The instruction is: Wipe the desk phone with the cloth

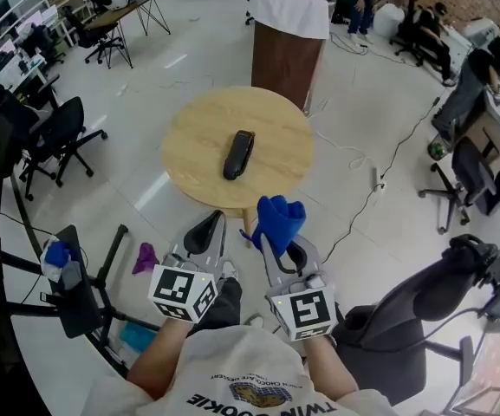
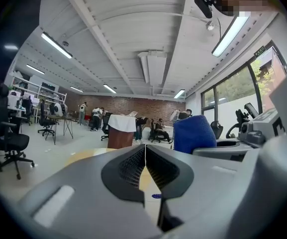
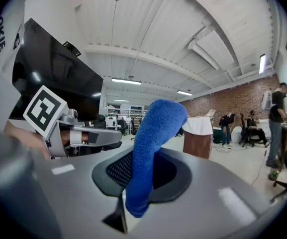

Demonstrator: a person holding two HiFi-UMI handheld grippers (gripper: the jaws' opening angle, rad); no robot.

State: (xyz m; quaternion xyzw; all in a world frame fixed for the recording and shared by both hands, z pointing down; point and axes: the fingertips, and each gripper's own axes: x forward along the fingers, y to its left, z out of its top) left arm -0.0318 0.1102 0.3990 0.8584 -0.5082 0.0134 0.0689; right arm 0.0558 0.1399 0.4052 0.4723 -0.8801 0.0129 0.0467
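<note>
**Task status.** Judged from the present layout, wiping has not begun. The cloth is gripped, but nothing touches the phone. What is left is to carry the cloth to the phone and wipe its surfaces.

**Left gripper** (image 1: pixel 209 230). Its fingers (image 2: pixel 128 166) are clenched pad to pad, with nothing between them. The tool is level and sits short of the counter's (image 1: pixel 199 167) near edge.

**Desk phone** (image 1: pixel 238 154). It lies flat near the middle of the round counter. In the head view its long axis runs roughly from 12 to 6 o'clock. It is at about 1 o'clock from the left fingers and about 11 o'clock from the right fingers, well apart from both.

**Right gripper** (image 1: pixel 286 251). Its fingers are grasping the blue cloth (image 1: pixel 280 217). The cloth stands up out of them and droops over toward 12 o'clock. The cloth hangs just short of the counter's near edge, at 6 o'clock from the phone.
</note>
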